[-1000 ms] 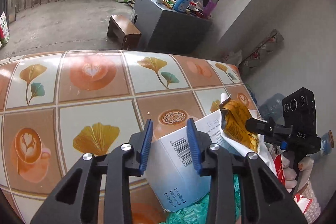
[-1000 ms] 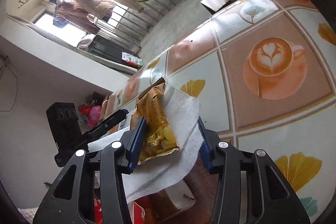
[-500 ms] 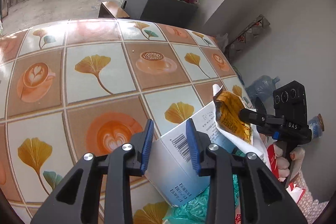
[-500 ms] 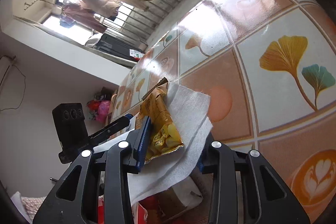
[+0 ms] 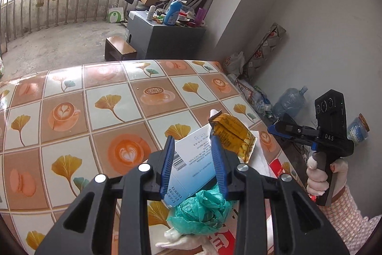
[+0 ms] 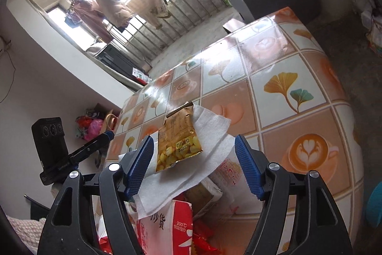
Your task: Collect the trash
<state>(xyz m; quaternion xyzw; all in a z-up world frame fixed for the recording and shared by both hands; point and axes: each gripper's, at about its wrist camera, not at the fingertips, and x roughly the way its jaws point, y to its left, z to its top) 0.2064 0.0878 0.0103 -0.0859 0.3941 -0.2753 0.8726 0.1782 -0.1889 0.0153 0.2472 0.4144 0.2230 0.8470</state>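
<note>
My left gripper (image 5: 192,142) is shut on a white and blue carton (image 5: 193,159) with a barcode, held over the edge of the tiled-pattern table (image 5: 100,111). A crumpled green plastic bag (image 5: 203,209) lies just below the carton. The jaws of my right gripper (image 6: 193,139) are opening. A yellow snack packet (image 6: 179,142) on a white tissue (image 6: 212,154) lies loose between them, on top of a red and white bag (image 6: 167,226) stuffed with wrappers. In the left wrist view the right gripper (image 5: 277,128) stands beside the packet (image 5: 232,135), gripped by a hand (image 5: 317,173).
The table's cloth (image 6: 286,92) stretches away ahead. Beyond it are a grey cabinet (image 5: 164,40) crowded with bottles, a small wooden stool (image 5: 120,51) and a railing with hanging clothes. Water jugs (image 5: 289,102) and bags sit along the right wall.
My right gripper's jaws have spread wide and let go of the packet and tissue. Both grippers have drawn back and risen from the table; the left still carries the carton.
</note>
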